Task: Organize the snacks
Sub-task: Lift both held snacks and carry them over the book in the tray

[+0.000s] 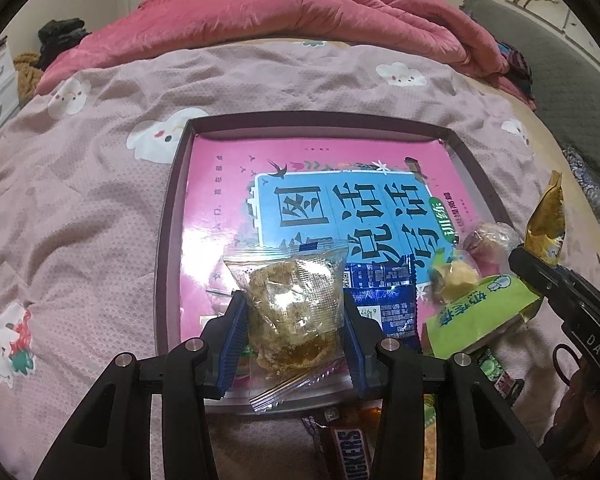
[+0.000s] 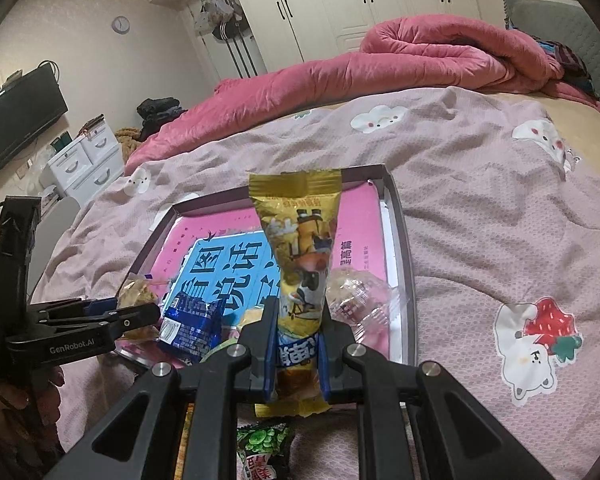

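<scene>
While several packets already lie in the shallow dark-rimmed tray on the bed, the left claw grips a clear crumbly-snack bag over it, the right claw clamps a gold wrapper, and a brown Snickers bar waits outside.

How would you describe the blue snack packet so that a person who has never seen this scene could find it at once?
Find the dark-rimmed tray on the pink bedspread; a pink book with a blue title panel lies in it. At the tray's near edge, snacks cluster together. The blue snack packet lies flat there, just right of the clear packet that the left gripper holds; it alone is dark blue with white print.
</scene>
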A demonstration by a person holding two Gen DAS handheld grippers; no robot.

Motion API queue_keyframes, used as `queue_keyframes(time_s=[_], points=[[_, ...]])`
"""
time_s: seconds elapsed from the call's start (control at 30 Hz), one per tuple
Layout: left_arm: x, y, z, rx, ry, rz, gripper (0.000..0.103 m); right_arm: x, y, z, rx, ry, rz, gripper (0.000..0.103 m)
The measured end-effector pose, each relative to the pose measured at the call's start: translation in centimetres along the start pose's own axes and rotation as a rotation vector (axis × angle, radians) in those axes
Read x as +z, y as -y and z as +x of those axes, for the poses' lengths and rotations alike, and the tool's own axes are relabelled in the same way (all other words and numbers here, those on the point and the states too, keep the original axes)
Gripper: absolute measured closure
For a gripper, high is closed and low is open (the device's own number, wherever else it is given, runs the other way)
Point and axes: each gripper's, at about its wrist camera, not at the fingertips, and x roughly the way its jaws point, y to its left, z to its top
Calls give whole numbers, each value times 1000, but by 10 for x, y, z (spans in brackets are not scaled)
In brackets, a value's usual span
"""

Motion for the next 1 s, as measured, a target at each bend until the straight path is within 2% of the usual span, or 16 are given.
queue_keyframes(time_s=[0.37,0.7,1.0], points=[[0,8,3,3,0,23,57,-2,-6,18,-6,-47,-15,86],[1,11,5,-13,-5,23,57,-4,-9,24,23,-56,-22,86],[2,11,5,-29,-4,12,56,-4,-8,24,6,-53,-28,86]])
